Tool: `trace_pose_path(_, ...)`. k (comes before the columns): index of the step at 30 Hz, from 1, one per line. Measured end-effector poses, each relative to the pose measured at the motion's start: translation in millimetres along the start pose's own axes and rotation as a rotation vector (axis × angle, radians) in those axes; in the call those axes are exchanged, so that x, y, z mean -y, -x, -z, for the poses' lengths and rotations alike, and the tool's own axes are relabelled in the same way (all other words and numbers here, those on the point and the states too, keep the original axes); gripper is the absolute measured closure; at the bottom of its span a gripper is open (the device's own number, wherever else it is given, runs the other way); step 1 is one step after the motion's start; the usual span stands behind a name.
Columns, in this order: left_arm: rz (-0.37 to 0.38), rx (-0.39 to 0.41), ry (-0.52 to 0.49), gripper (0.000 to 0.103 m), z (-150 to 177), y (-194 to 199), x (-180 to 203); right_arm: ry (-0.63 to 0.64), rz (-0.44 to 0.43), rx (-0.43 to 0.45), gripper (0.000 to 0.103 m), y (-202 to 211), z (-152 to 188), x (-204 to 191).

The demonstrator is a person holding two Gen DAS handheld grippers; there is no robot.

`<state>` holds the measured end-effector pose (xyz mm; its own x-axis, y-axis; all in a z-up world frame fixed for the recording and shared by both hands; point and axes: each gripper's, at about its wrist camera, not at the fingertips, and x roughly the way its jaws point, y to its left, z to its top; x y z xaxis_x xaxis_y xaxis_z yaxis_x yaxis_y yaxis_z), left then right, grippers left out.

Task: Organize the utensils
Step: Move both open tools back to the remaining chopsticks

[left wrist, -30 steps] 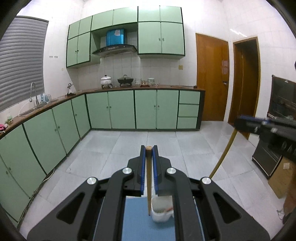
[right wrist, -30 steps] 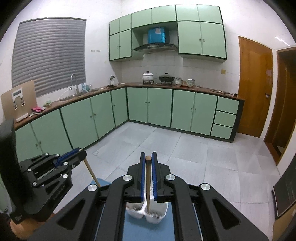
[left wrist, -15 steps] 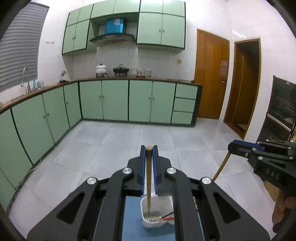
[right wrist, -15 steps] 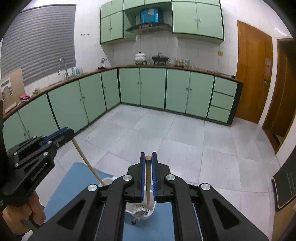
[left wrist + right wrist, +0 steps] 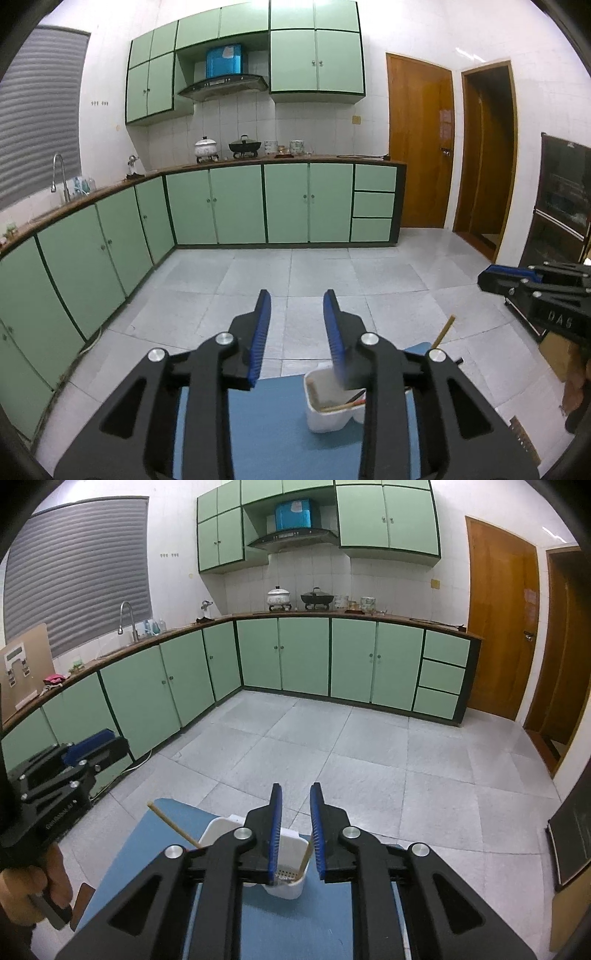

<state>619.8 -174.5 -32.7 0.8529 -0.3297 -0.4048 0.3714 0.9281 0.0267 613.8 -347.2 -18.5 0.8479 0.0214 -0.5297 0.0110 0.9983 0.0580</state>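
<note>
We have opened both tongs, left (image 5: 297, 325) and right (image 5: 296, 812), letting go of our wooden chopsticks (image 5: 173, 829), which now lean in the white holder (image 5: 291, 888).

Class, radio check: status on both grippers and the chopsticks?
Left gripper and right gripper just opened, nothing between pads. Two chopsticks lean in white holder. Nothing in the way.

white plastic utensil caddy (image 5: 291, 884), two compartments, upright on blue mat (image 5: 147, 834) | thin wooden chopstick (image 5: 173, 825) leaning out of left compartment, tilted | second wooden chopstick (image 5: 305, 856) standing in right perforated compartment | red-tipped utensil (image 5: 356, 400) lying inside
</note>
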Motion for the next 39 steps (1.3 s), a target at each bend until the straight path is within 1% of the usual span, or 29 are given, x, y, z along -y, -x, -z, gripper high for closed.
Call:
trace_pose_path(3,-0.001,0.000,-0.003,0.073,4,19,-2,-0.008,-0.002,0.009,0.088,17,6,1)
trace_pose_path(7,0.010,-0.011,0.010,0.070,16,45,-2,-0.032,-0.023,0.023,0.088,42,16,4)
trace_pose_path(11,0.016,-0.031,0.041,0.067,44,75,-7,-0.039,-0.039,0.045,0.087,74,46,2)
trace_pose_path(13,0.017,-0.044,0.068,0.067,65,94,-13,-0.038,-0.041,0.059,0.087,93,70,1)
trace_pose_path(15,-0.004,-0.047,0.068,0.067,83,108,-15,-0.043,-0.039,0.074,0.087,111,99,1)
trace_pose_path(17,-0.023,-0.059,0.078,0.065,108,126,-17,-0.040,-0.029,0.086,0.087,125,121,-1)
trace_pose_path(18,-0.041,-0.070,0.086,0.065,125,138,-17,-0.045,-0.024,0.091,0.087,134,138,-1)
trace_pose_path(21,-0.044,-0.102,0.119,0.065,161,161,-16,-0.059,-0.018,0.095,0.087,156,183,-3)
trace_pose_path(24,-0.046,-0.150,0.161,0.065,210,189,-12,-0.057,-0.011,0.091,0.086,178,226,-13)
trace_pose_path(25,-0.043,-0.163,0.173,0.065,221,195,-9,-0.055,-0.011,0.088,0.086,183,238,-17)
trace_pose_path(28,-0.032,-0.207,0.172,0.065,262,214,5,-0.037,-0.013,0.074,0.086,200,280,-39)
trace_pose_path(31,-0.006,-0.228,0.189,0.065,295,231,18,-0.038,-0.023,0.051,0.086,205,313,-56)
trace_pose_path(32,-0.004,-0.229,0.183,0.065,304,237,23,-0.042,-0.030,0.036,0.086,205,330,-64)
trace_pose_path(33,0.000,-0.231,0.171,0.065,316,243,31,-0.045,-0.035,0.023,0.086,204,339,-68)
trace_pose_path(35,0.010,-0.236,0.150,0.065,332,250,43,-0.059,-0.052,-0.012,0.086,200,367,-81)
trace_pose_path(37,0.004,-0.235,0.125,0.064,347,256,52,-0.063,-0.065,-0.046,0.086,194,388,-90)
trace_pose_path(39,0.016,-0.248,0.139,0.062,360,258,55,-0.062,-0.078,-0.079,0.086,185,409,-103)
